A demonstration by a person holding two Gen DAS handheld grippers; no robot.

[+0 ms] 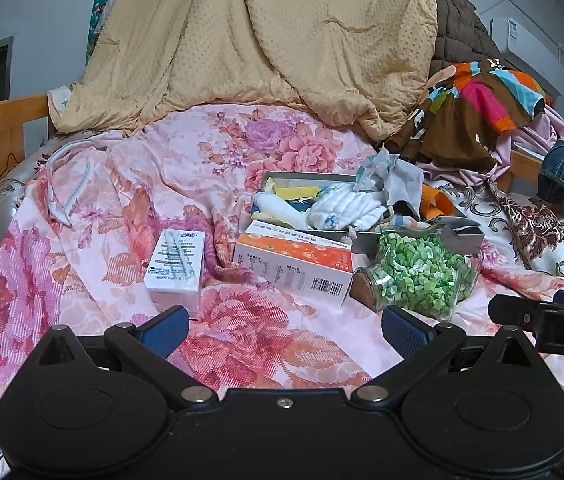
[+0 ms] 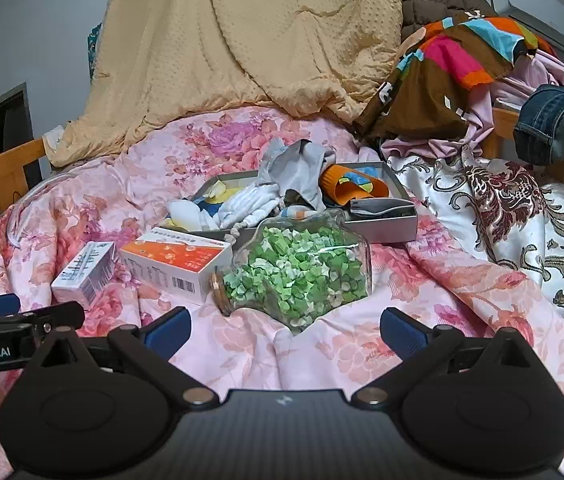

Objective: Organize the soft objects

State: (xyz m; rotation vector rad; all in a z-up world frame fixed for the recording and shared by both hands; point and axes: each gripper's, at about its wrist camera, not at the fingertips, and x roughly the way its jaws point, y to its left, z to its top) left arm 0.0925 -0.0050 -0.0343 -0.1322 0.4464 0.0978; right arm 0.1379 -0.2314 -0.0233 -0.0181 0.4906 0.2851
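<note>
Socks and cloths already fill the grey box [image 2: 381, 226] at frame centre; both the left gripper [image 1: 283, 330] and right gripper [image 2: 285, 330] hover wide-jawed and empty, with clothes [image 2: 461, 68] heaped upper right apparently left.

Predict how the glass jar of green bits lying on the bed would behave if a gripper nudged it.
The glass jar lies on its side on the soft floral quilt, so it may rock or roll. Smooth glass probably slips between pads. Packed full, it likely feels heavy for its size.

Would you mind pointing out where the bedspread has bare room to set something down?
Bare floral bedspread lies left of the white box, and between the gripper and the jar. The grey tray, orange box and jar crowd together.
</note>
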